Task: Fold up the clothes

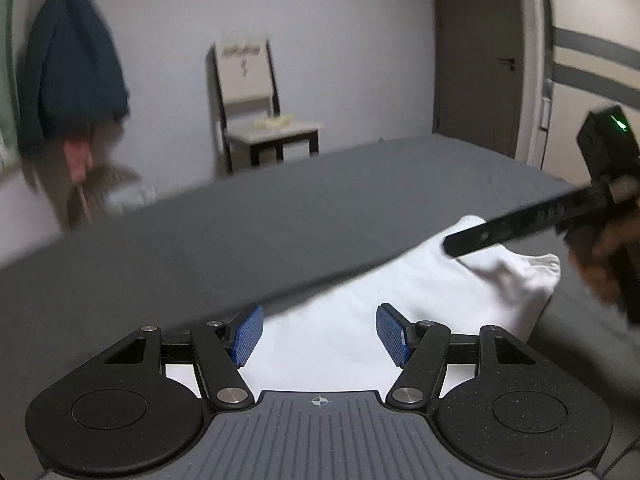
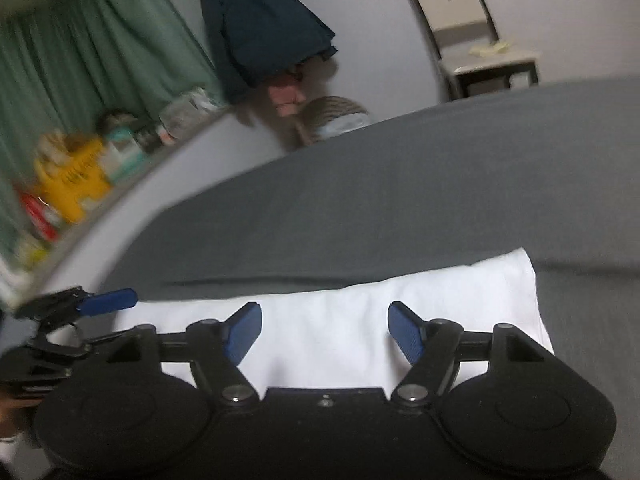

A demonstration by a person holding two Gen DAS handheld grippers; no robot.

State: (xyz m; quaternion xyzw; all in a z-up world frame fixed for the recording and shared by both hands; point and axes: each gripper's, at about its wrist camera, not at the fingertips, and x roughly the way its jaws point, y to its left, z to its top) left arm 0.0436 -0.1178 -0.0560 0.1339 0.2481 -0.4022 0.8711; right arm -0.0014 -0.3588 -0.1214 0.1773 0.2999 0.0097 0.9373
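Observation:
A white garment (image 1: 420,304) lies folded on the grey bed (image 1: 240,240). My left gripper (image 1: 319,334) hovers over its near part, open, blue pads apart with nothing between them. In the left wrist view the right gripper's body (image 1: 520,226) reaches in from the right above the cloth, a hand behind it. In the right wrist view the white garment (image 2: 340,320) stretches across under my right gripper (image 2: 325,330), which is open and empty. The left gripper's blue fingertip (image 2: 108,302) shows at the cloth's left end.
A chair (image 1: 260,112) stands by the far wall past the bed. A dark jacket (image 1: 68,64) hangs on the wall at left. A door (image 1: 476,60) is at the back right. Green curtains (image 2: 80,60) and a cluttered sill (image 2: 72,176) lie left of the bed.

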